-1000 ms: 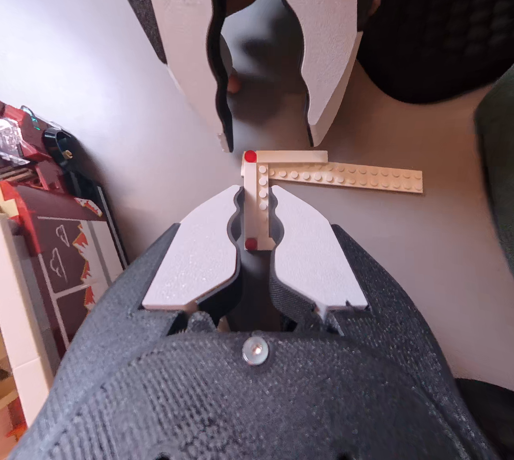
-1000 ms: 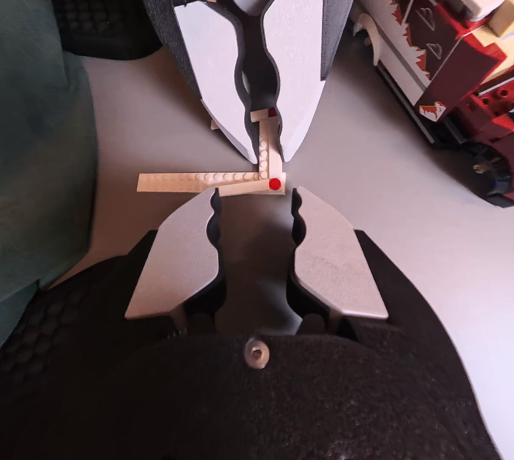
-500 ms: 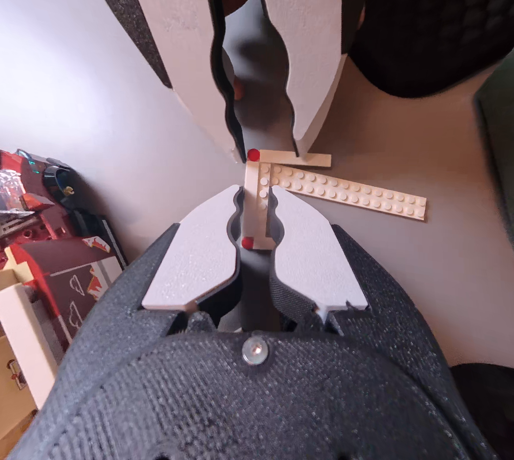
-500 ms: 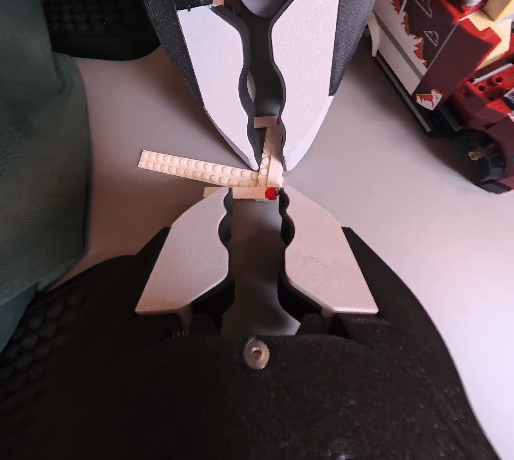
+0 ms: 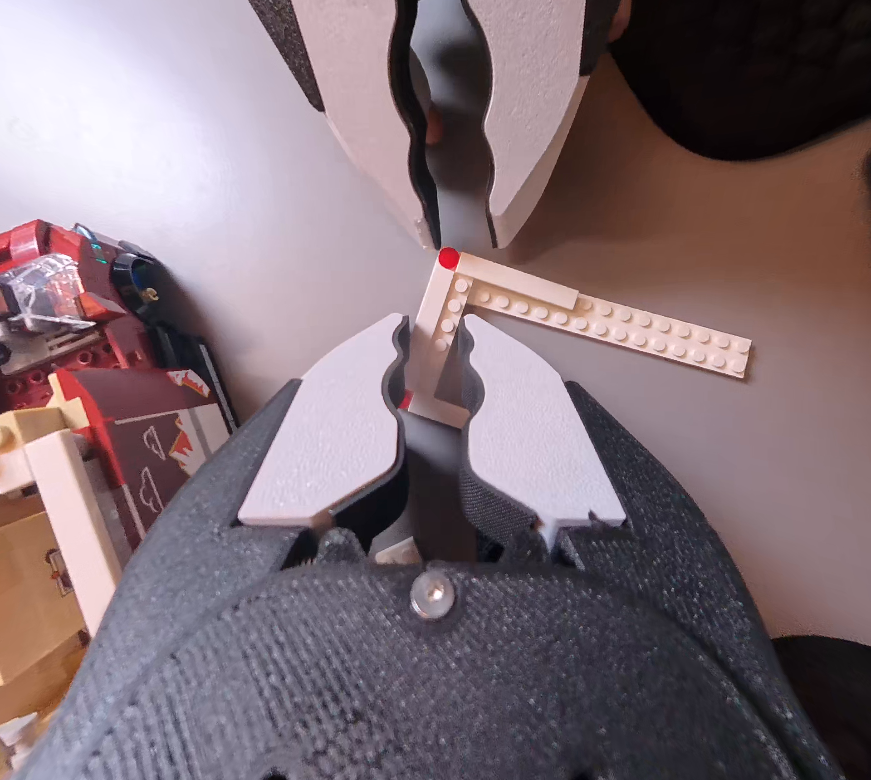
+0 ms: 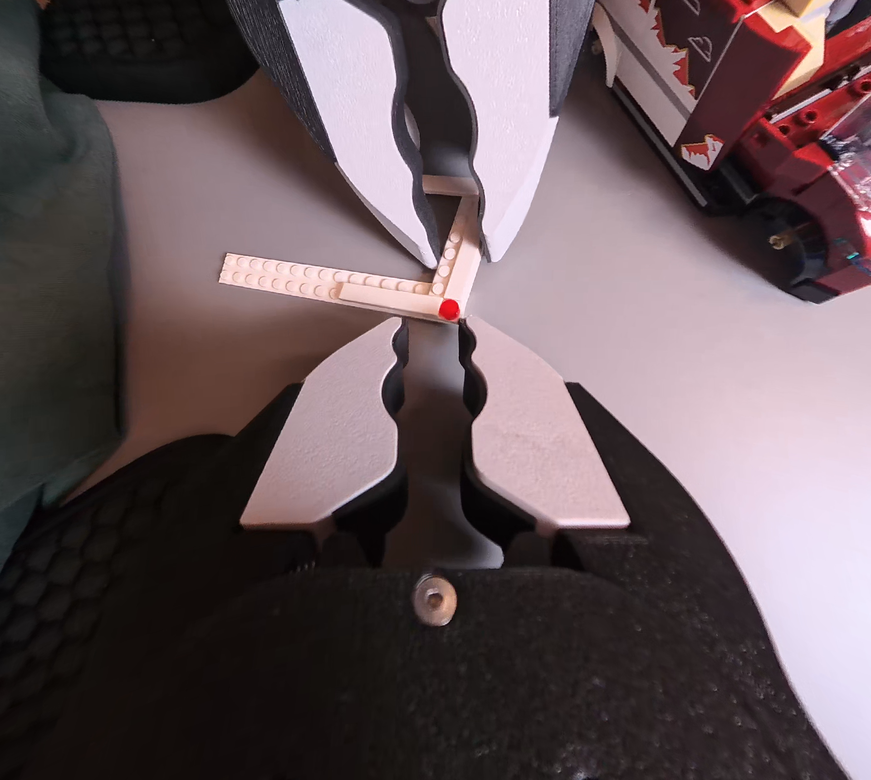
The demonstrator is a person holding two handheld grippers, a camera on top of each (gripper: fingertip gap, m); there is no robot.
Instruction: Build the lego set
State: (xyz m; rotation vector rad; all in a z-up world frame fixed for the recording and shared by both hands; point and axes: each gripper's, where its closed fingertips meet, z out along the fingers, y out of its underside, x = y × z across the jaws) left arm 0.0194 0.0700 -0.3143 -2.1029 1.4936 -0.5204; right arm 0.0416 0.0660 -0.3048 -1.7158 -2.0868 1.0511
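Observation:
A white L-shaped brick plate assembly [image 5: 612,328] lies on the grey table [image 5: 141,97], with a smooth white tile along its long arm and a red round stud [image 5: 448,258] at the corner. My left gripper [image 5: 433,323] is shut on the short arm, which sits slanted between the pads. A second red stud at the arm's near end is mostly hidden by the left finger. My right gripper [image 6: 432,323] faces it, jaws narrowed but with only table showing between them. Its fingertips [image 6: 464,323] touch the corner's edge by the red stud [image 6: 448,308]. The assembly [image 6: 330,276] points left in the right wrist view.
A red, dark brown and cream brick-built model [image 5: 94,356] stands at the left, and also shows at the right in the right wrist view [image 6: 754,121]. A black mesh object [image 6: 141,12] and green cloth [image 6: 47,239] lie on the person's side. Left and right tips are no more than a few centimetres apart.
My right gripper closed most of the way and came up to the corner with the red stud. The assembly turned in my left grip, so its long arm swung and the short arm now sits slanted.

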